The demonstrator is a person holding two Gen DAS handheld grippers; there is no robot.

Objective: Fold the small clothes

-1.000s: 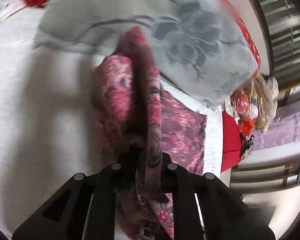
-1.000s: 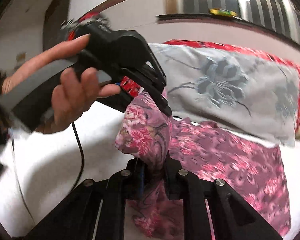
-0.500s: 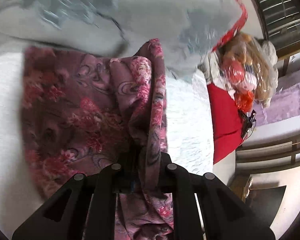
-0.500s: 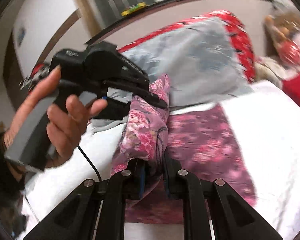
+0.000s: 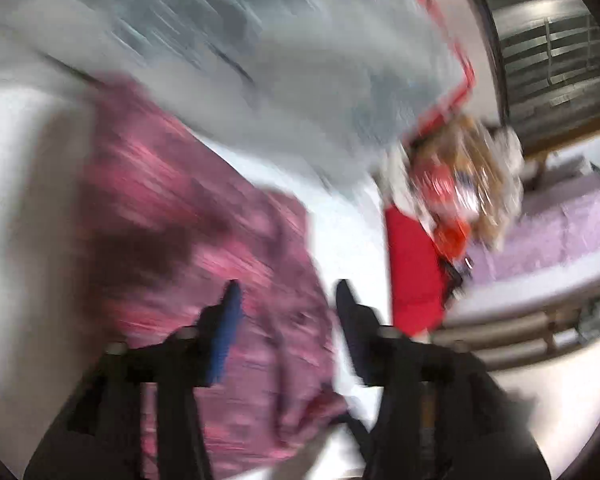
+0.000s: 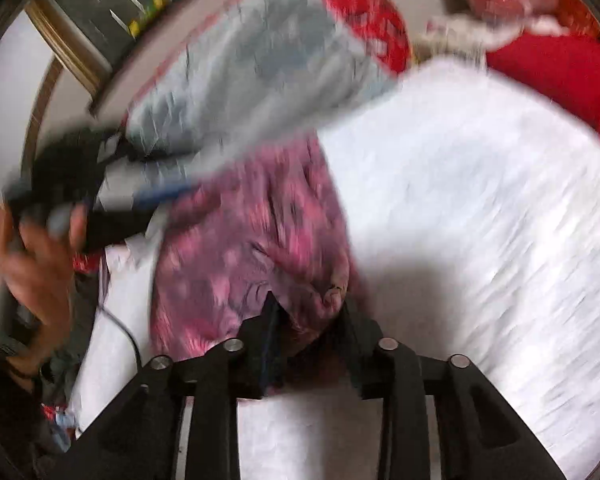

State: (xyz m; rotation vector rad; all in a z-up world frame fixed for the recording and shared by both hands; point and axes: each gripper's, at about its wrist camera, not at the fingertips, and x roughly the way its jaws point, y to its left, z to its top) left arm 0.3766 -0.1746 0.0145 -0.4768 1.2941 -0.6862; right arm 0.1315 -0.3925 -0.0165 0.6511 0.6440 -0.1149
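A pink floral garment (image 5: 204, 240) lies on the white bed cover (image 5: 28, 200); motion blurs both views. My left gripper (image 5: 288, 300) hangs over the garment's right edge. Its jaws are opening, and no cloth is pinched between the fingers (image 5: 228, 312). In the right wrist view the garment (image 6: 252, 240) lies spread towards the pillow. My right gripper (image 6: 310, 308) is at its near edge. Its jaws are opening too, with a loose bunch of cloth between them and no pad pressing on it. The left gripper (image 6: 176, 194), held by a hand (image 6: 32, 276), shows at the garment's far left.
A grey flowered pillow (image 5: 268, 64) with a red edge lies behind the garment, also seen as the pillow (image 6: 260, 60). A red cloth (image 5: 412, 272) and a clear bag of items (image 5: 460, 176) sit at the bed's right side. White bed cover (image 6: 480, 200) spreads to the right.
Both grippers were shut on a raised fold of the garment; now their jaws stand apart and the cloth has dropped onto the bed. Both views have swung sideways.
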